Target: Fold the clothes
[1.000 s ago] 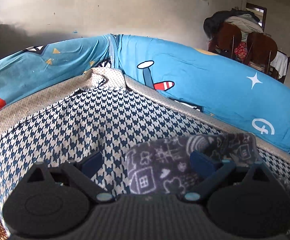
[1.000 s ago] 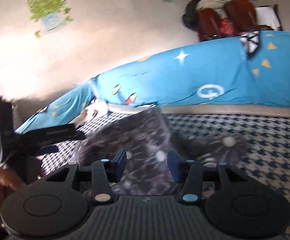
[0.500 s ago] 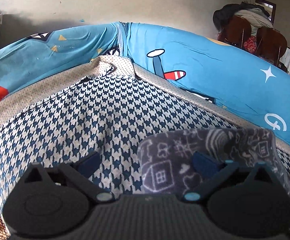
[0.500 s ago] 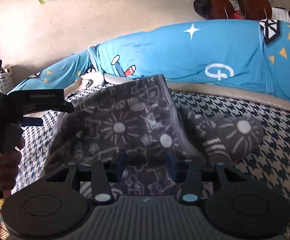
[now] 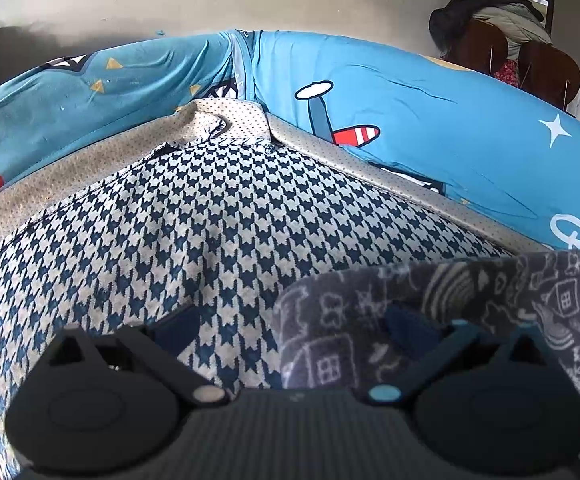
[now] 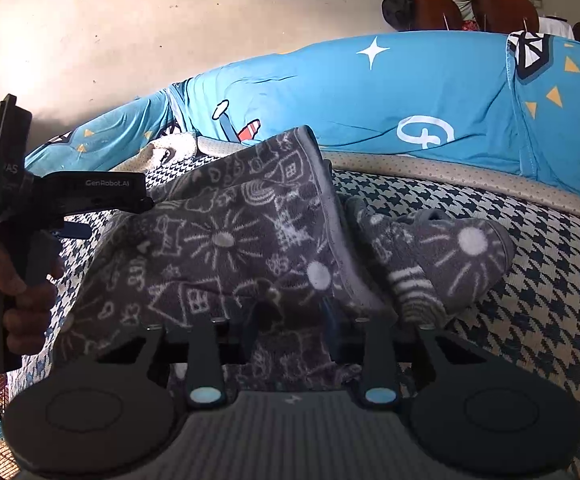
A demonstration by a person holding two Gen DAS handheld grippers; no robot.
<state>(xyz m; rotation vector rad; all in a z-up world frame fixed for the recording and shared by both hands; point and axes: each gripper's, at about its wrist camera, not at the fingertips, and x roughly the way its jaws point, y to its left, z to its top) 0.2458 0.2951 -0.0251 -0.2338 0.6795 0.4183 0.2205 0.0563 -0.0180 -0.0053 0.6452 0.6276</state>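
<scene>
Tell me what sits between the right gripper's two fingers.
The right wrist view shows the grey doodle-print garment between the right gripper fingers, whose jaws are closing.

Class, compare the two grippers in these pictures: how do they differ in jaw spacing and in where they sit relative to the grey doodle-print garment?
The left gripper stands wide open; the right gripper is much narrower, its jaws closing. The left gripper straddles the grey garment at its edge, one finger over the houndstooth cover; the right gripper has garment cloth between its fingers. Both are dark, hand-held and angled down at the same garment.
</scene>
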